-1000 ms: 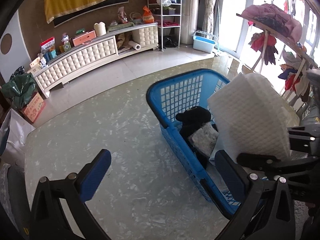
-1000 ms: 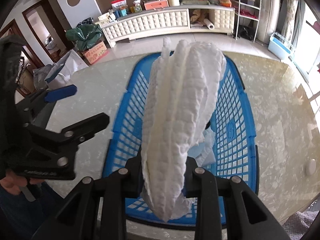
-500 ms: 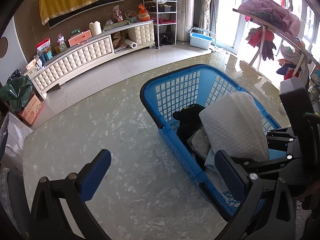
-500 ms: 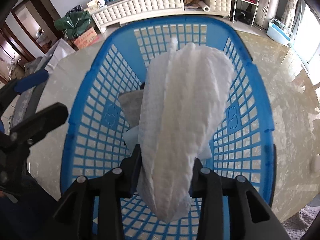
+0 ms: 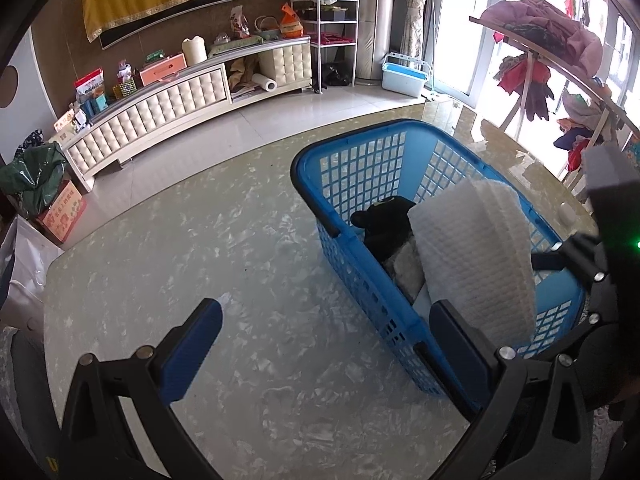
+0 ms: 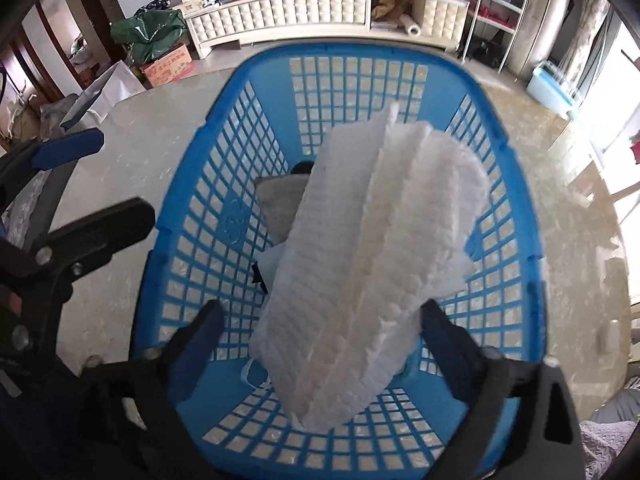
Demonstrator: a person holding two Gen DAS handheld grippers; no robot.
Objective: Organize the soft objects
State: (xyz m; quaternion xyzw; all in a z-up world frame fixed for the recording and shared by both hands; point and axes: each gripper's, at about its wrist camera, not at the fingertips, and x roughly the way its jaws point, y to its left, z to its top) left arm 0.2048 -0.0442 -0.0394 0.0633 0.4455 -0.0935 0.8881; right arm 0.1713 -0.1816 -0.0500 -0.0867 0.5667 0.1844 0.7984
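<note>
A folded white waffle-textured cloth (image 6: 372, 260) hangs tilted over the blue plastic basket (image 6: 192, 160). It lies between the wide-spread jaws of my right gripper (image 6: 320, 332), which are opening. The left pad stands clear of the cloth; the right pad is at its edge. A black soft toy (image 5: 384, 220) and a grey cloth (image 6: 280, 200) lie in the basket (image 5: 304, 160) under the white cloth (image 5: 476, 256). My left gripper (image 5: 326, 340) is open and holds nothing, hovering over the table beside the basket's near corner.
The basket stands on a pale marble-patterned table (image 5: 200, 240). Beyond it are a tufted cream cabinet (image 5: 160, 100), a green bag on a carton (image 5: 36, 184), a white shelf rack (image 5: 332, 12) and a clothes rack (image 5: 540, 52) at the right.
The right gripper's jaws have spread wide, letting go of the white cloth, which now leans loose and lower into the basket. The left gripper has stayed where it was.
</note>
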